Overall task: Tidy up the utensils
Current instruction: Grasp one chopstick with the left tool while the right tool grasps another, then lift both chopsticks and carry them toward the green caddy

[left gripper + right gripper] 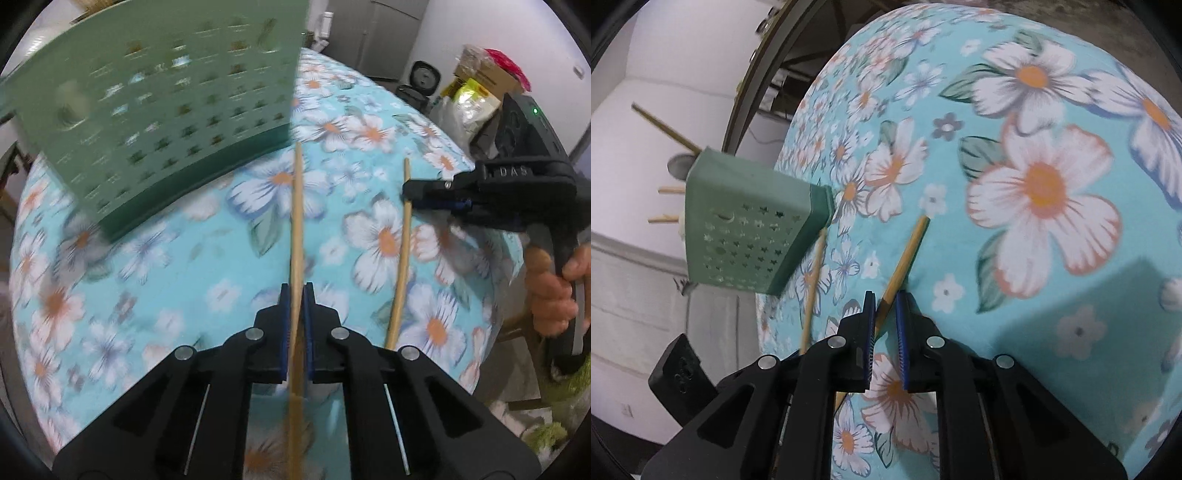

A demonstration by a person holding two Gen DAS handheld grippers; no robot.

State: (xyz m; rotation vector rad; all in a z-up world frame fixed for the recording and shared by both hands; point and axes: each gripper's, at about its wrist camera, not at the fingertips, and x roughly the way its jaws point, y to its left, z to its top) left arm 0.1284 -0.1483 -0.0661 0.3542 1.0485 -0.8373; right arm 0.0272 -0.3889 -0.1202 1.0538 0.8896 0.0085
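Left gripper [296, 295]: clamped on one chopstick [297, 229], its length pointing at the holder.
Right gripper [885, 302]: nearly closed around the other chopstick [905, 258].
Holder [177, 122]: on the tablecloth [184, 266], nearer the left gripper.

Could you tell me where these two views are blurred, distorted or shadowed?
Left wrist view: the green perforated holder is smeared by motion blur, while the chopstick in the left gripper stays sharp; fisheye bows the floral tablecloth. Right wrist view: mostly sharp, with a dark shadow at lower right and the same bulging, and soft flowers near the edges.
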